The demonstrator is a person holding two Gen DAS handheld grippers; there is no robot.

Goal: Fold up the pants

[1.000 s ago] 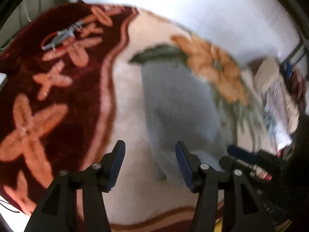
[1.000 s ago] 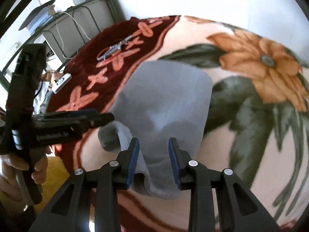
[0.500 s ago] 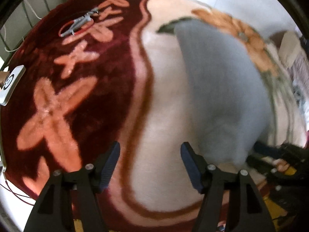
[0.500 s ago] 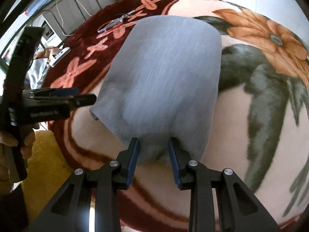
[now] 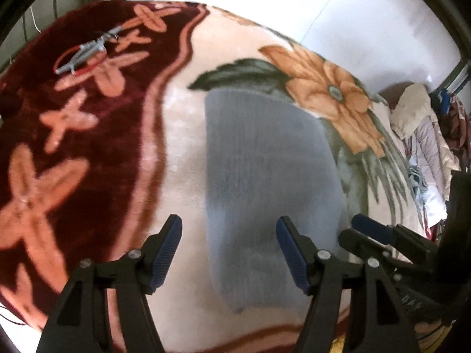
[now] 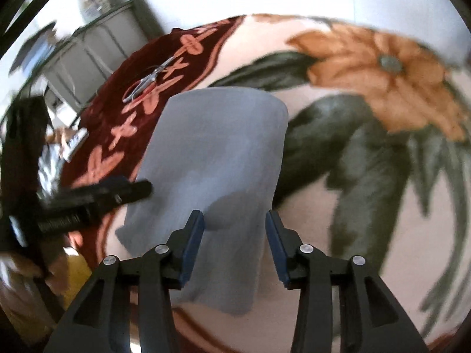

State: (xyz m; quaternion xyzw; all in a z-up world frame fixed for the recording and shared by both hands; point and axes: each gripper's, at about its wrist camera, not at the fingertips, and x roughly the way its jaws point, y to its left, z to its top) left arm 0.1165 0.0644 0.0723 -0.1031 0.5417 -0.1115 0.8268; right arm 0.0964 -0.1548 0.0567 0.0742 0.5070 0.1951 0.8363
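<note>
1. My left claw and right claw both gape wide, holding nothing.
2. The pants lie folded flat on the blanket, just ahead of both claws.
3. They look soft, light and floppy; I'd pinch the near edge.

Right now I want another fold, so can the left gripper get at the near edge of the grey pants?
Probably yes: the left gripper is open above the pants, nothing lies between, and the right gripper sits alongside.

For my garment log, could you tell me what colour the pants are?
The pants are plain grey-blue, seen best in the right wrist view.
</note>
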